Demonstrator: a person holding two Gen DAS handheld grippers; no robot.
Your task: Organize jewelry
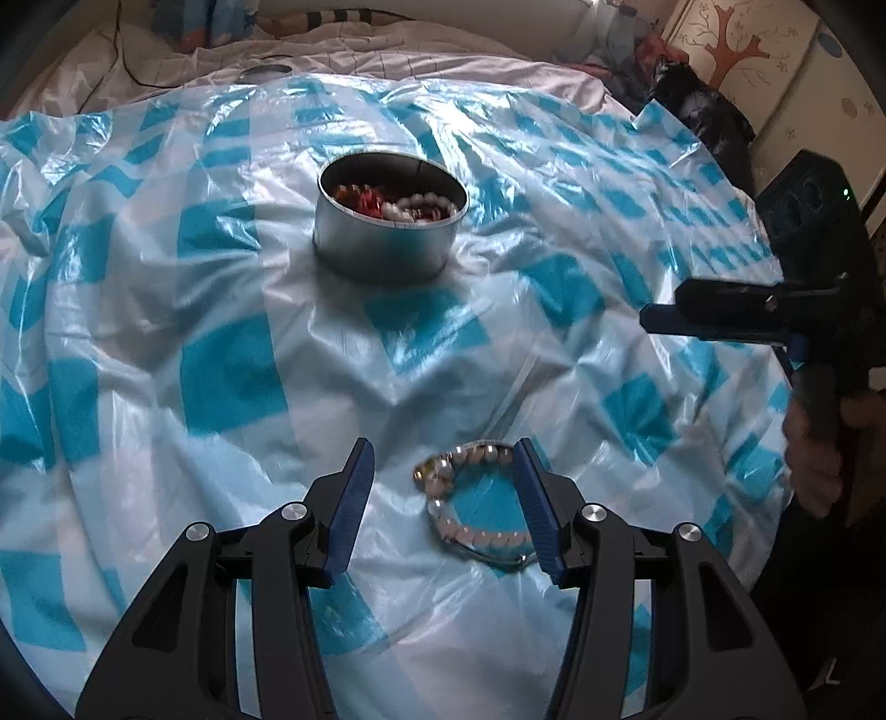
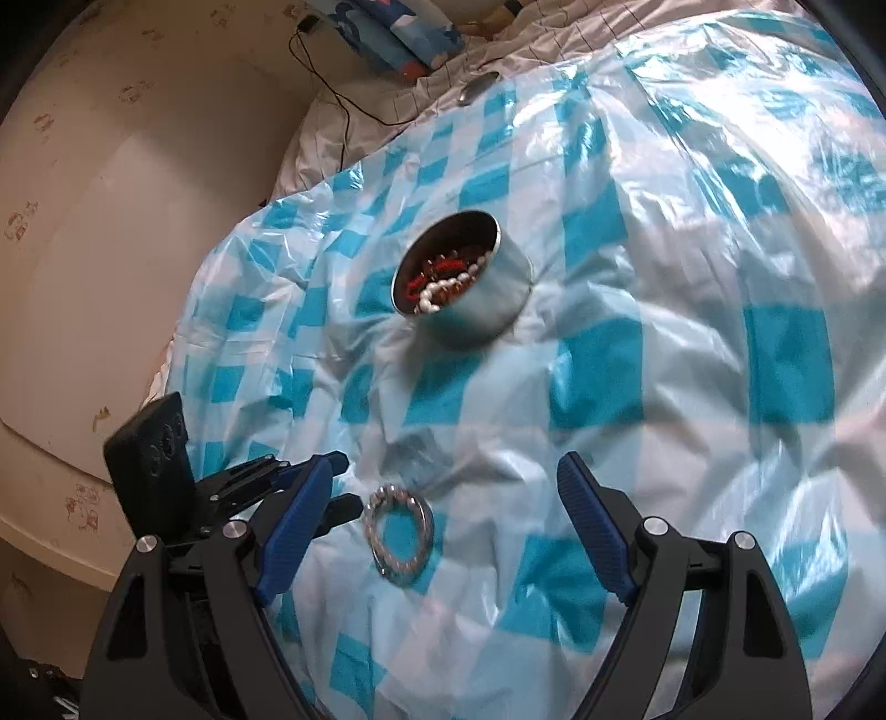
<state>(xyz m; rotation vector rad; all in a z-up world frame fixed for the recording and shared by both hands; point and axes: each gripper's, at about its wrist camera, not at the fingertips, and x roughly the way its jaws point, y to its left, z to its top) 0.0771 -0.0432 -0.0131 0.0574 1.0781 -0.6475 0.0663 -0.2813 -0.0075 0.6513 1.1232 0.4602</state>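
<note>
A pale beaded bracelet (image 1: 470, 498) lies on the blue-and-white checked plastic sheet (image 1: 232, 376), just inside the right finger of my open left gripper (image 1: 443, 459). A round metal tin (image 1: 387, 221) holding red and white beaded jewelry stands farther ahead. In the right wrist view the bracelet (image 2: 398, 531) lies between the fingers of my open right gripper (image 2: 448, 482), nearer the left finger, with the tin (image 2: 459, 282) beyond. The left gripper (image 2: 332, 498) shows at the left there. The right gripper (image 1: 659, 318) shows at the right in the left wrist view.
The sheet covers a bed with a white quilt (image 1: 387, 50). A black cable (image 2: 332, 94) and a blue patterned item (image 2: 398, 33) lie at the far end. A wall (image 2: 111, 221) stands at the left, and a cabinet (image 1: 747, 50) at the far right.
</note>
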